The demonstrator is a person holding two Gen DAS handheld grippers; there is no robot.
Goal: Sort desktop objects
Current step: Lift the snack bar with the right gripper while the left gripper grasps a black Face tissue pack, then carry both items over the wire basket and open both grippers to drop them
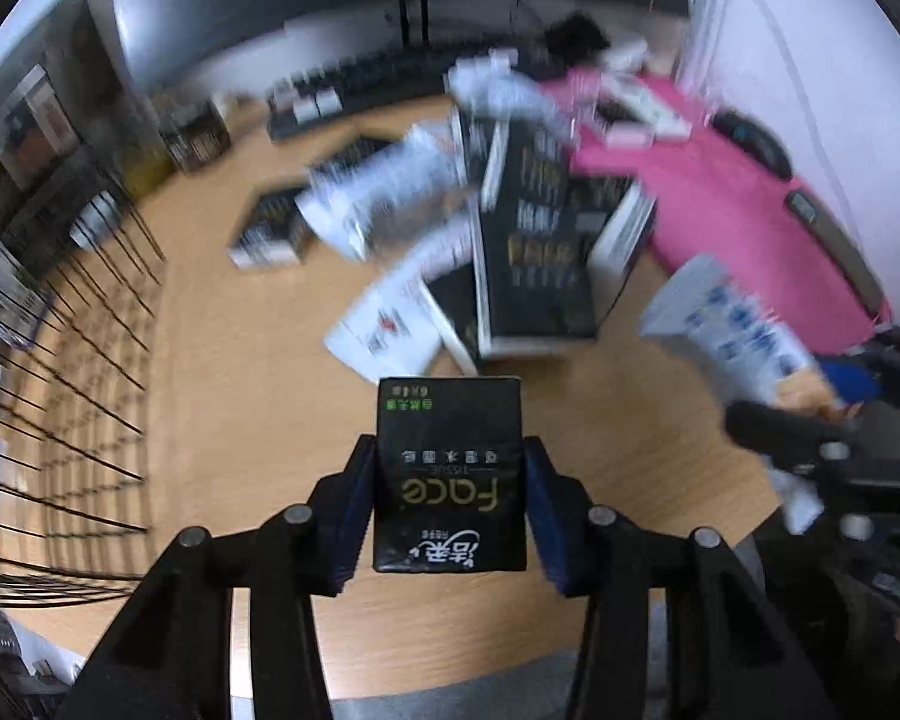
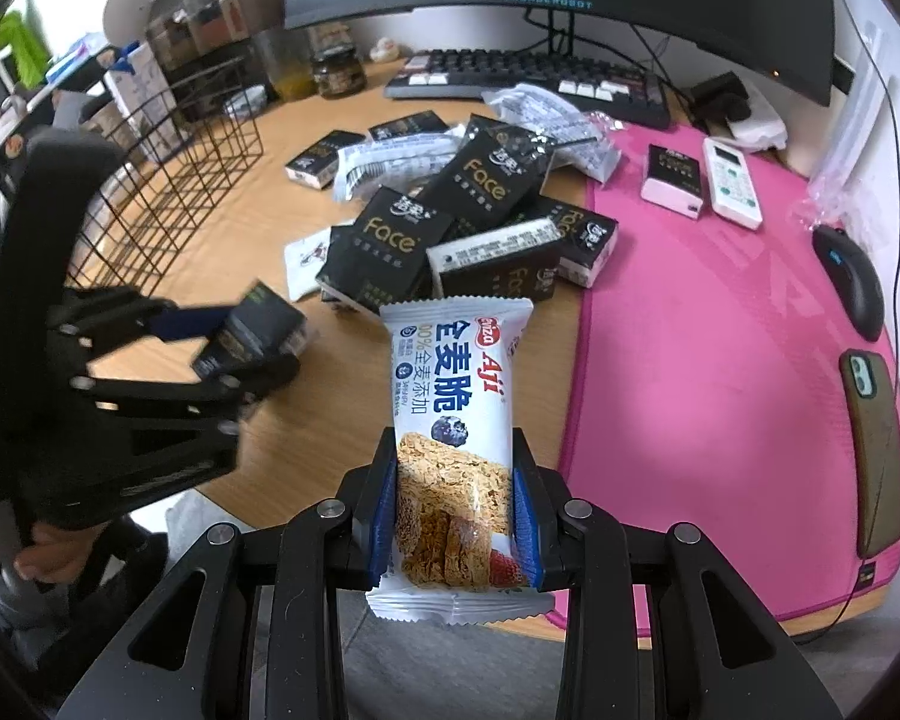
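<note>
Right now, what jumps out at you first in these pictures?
The snack bar, clamped upright in the right gripper, fills the near middle of its view. The left gripper pinches a black tissue pack the same way. Behind them, more black packs lie heaped on the wooden desk, beside a bright pink mat.

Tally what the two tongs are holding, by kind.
Black Face tissue pack: 1, in the left tongs
Aji snack packet: 1, in the right tongs
Total: 2
</note>
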